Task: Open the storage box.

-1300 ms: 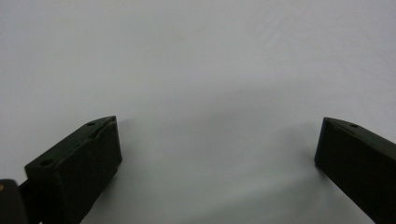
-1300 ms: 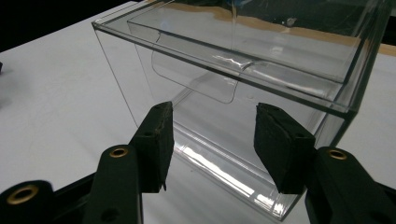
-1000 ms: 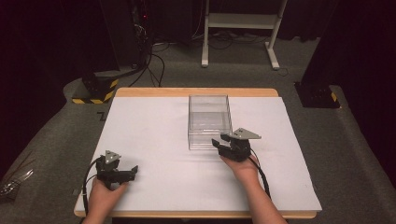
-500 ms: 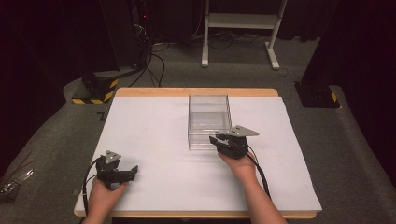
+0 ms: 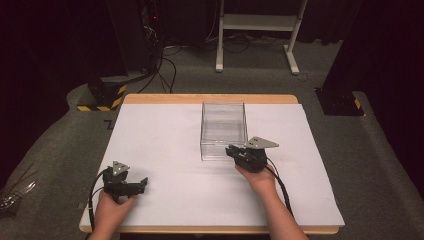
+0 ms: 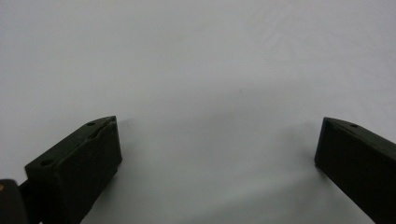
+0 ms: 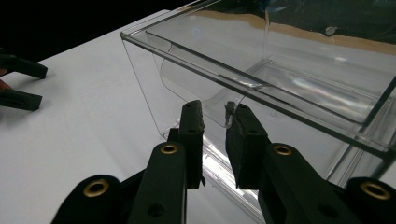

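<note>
Near the middle of the desk point(image 5: 150, 130), toward its far edge, 1 clear plastic box point(image 5: 223, 129) is standing empty, its long axis running from near edge to far edge. The right gripper point(image 5: 234, 151) is sitting just at the box's near wall, jaws narrowed to a slim gap, gripping nothing. The left gripper point(image 5: 142, 183), 1 of 2, is resting wide open and empty near the desk's near-left corner, well apart.

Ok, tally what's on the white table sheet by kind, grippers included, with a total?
Clear plastic box: 1
Handheld grippers: 2, the left gripper and the right gripper
Total: 3
</note>
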